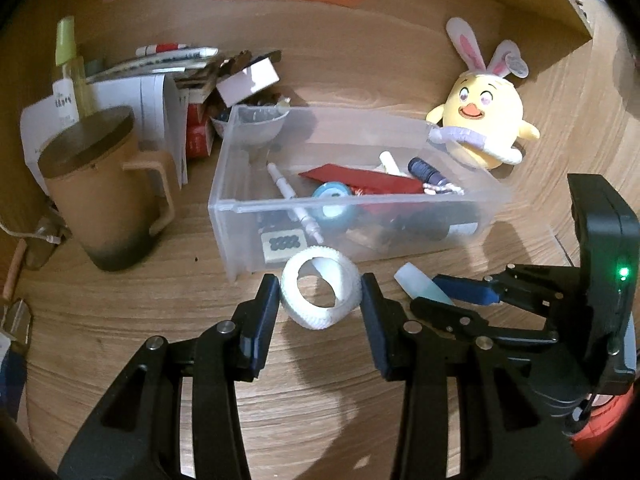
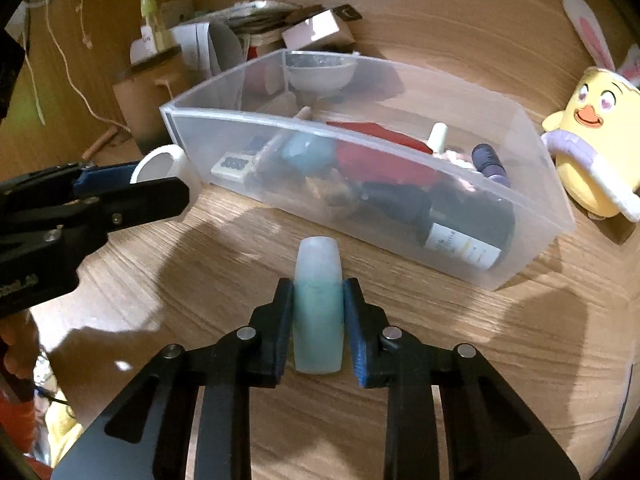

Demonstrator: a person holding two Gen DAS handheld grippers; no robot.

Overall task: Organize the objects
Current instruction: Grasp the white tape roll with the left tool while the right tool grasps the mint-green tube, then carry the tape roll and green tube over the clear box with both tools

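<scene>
Both grippers loaded, both just short of the bin [image 1: 236, 208] on the surface [image 1: 120, 340]

Left gripper [image 1: 320, 300]: jaws partly closed across a white tape roll [image 1: 318, 298], pads on its outer rim at either side, hole facing the camera. Roll looks lifted clear of the wood, with its shadow below it. It sits just in front of the bin's near wall, so I judge I'm carrying it up to drop it over the edge.

Right gripper [image 2: 319, 312]: jaws nearly closed on a small bottle [image 2: 319, 304], frosted cap pointing forward, teal body between the pads. Held lengthwise along the fingers, pads on its sides, which keeps the rounded body from rolling out. Whether it is off the wood I cannot tell. It is near the bin's long wall, not yet over it.

Bin already holds a dark bottle, red card, pens, a blue roll, so that is where loose items belong.

Mug [image 1: 104, 188] to the bin's left and chick toy [image 1: 484, 120] to its right stand outside it, well clear of both grippers

Risk: left roll is squeezed slightly oval, could pop free
</scene>
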